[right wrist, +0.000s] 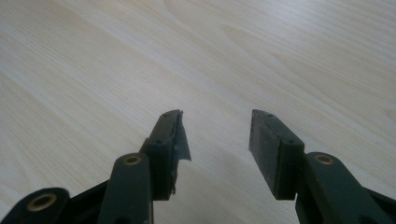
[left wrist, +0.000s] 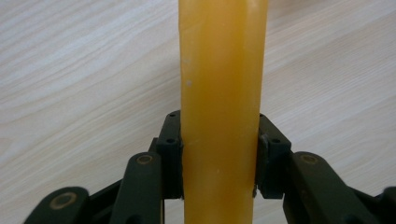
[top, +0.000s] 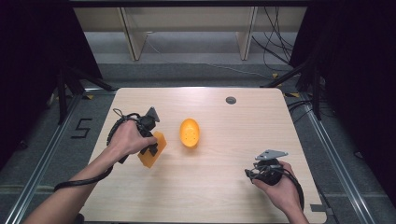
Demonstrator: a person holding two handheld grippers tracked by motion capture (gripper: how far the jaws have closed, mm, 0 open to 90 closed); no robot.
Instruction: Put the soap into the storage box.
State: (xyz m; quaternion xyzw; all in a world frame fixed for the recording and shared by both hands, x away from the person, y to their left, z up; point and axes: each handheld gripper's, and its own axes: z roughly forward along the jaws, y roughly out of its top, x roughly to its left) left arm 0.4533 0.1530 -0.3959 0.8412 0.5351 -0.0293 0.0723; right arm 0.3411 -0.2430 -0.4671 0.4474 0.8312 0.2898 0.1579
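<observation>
the left gripper (left wrist: 219,154) is pinching a flat orange plastic slab (left wrist: 222,93) at the pale wooden table's (top: 224,186) left (beside an orange perforated oval shell (top: 189,132)); the right gripper (right wrist: 217,135) is sitting spread, empty.

Table (top: 224,186): pale wood-grain top, matt, smooth. Orange slab (left wrist: 219,93) clamped in left gripper (left wrist: 219,158): waxy, smooth, faint sheen, few tiny specks. Orange oval piece (top: 189,132): glossy plastic look, small holes. Right gripper (right wrist: 217,140): matt black plastic, brass-coloured rivets, left pad frayed.
</observation>
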